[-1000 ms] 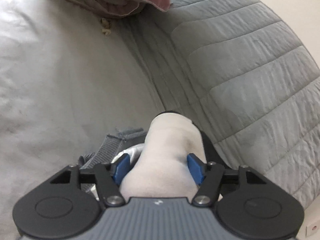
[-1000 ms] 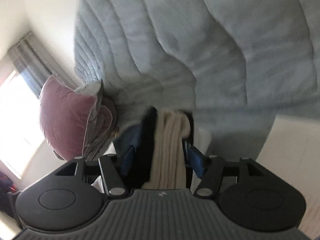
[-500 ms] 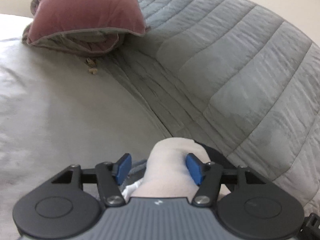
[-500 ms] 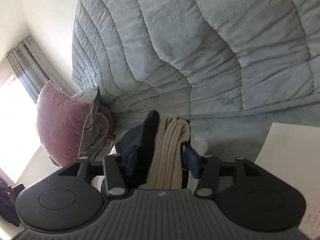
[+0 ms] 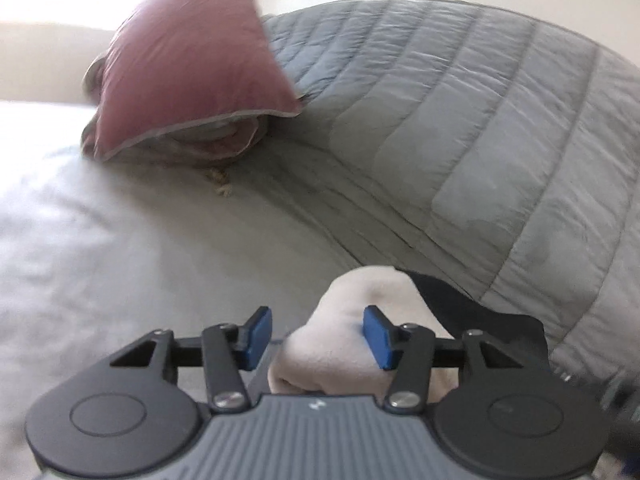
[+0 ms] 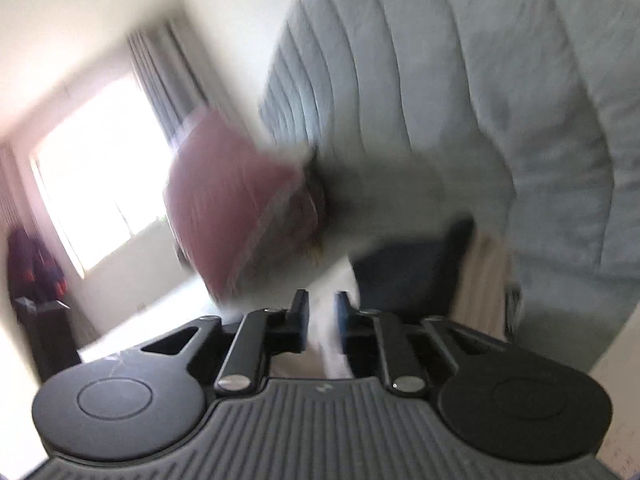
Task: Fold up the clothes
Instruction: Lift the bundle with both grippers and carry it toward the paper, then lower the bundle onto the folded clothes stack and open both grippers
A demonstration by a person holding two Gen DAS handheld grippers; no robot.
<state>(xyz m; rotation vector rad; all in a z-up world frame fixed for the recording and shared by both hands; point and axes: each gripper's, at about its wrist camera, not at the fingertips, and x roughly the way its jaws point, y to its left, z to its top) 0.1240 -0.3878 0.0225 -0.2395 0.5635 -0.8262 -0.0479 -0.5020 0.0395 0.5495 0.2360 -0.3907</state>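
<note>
In the left wrist view a rolled cream garment [image 5: 352, 300] lies on a dark garment [image 5: 480, 320] at the edge of the bed. My left gripper [image 5: 318, 336] has the cream roll between its jaws, which are closing. The right pad [image 5: 378, 338] touches the cloth, while the left pad [image 5: 258, 336] stands apart from it. The right wrist view is blurred. There my right gripper [image 6: 321, 316] is shut with nothing between its pads. A navy garment [image 6: 408, 276] and a beige ribbed garment [image 6: 486, 276] sit just right of it.
A pink pillow [image 5: 192, 68] leans on a grey quilt [image 5: 480, 120] at the back of the pale sheet [image 5: 100, 240]. A small tan tassel [image 5: 220, 180] lies below the pillow. The right wrist view also shows a bright window [image 6: 100, 168] with curtains and dark furniture [image 6: 44, 320] at the left.
My right gripper let go of the navy and beige stack, shut, and the stack now lies to its right. My left gripper's left pad came off the cream roll. Both views rolled and lifted.
</note>
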